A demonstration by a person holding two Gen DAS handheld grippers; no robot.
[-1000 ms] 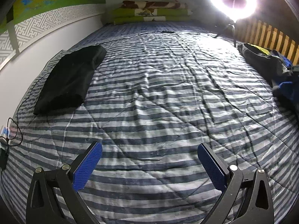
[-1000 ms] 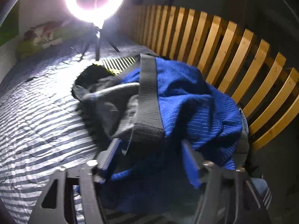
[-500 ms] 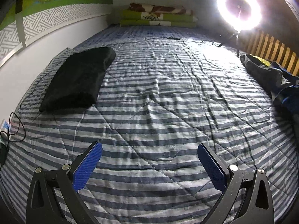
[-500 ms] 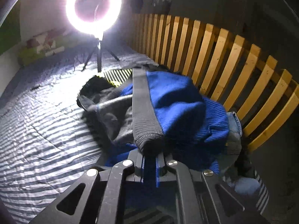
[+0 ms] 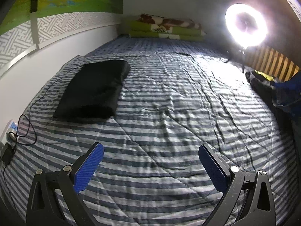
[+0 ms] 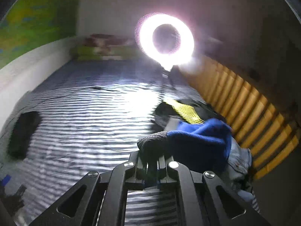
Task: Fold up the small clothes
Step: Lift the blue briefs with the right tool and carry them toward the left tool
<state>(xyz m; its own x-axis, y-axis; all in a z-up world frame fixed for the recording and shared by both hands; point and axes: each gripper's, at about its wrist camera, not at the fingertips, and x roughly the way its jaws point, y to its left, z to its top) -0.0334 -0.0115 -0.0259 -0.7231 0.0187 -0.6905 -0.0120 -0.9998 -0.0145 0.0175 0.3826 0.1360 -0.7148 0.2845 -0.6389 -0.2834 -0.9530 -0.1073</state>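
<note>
My right gripper (image 6: 152,164) is shut on the grey waistband of a blue garment (image 6: 203,141), which hangs lifted off a heap of clothes (image 6: 190,111) by the wooden slats. In the left wrist view the same blue garment (image 5: 291,92) shows at the right edge above the dark heap (image 5: 261,81). My left gripper (image 5: 150,160) is open over the striped bedspread (image 5: 160,113), with nothing between its blue pads. A folded black garment (image 5: 94,92) lies at the left side of the bed, also visible as the black garment (image 6: 23,133) in the right wrist view.
A bright ring light (image 5: 246,25) on a tripod stands at the far right of the bed. Folded green and brown blankets (image 5: 167,28) lie at the head. Wooden slats (image 6: 254,116) line the right side, a white wall the left. A black cable (image 5: 26,131) runs along the left edge.
The right gripper closed on the blue garment's waistband and pulled it up and leftward off the heap. The left gripper tilted upward slightly, staying open.
</note>
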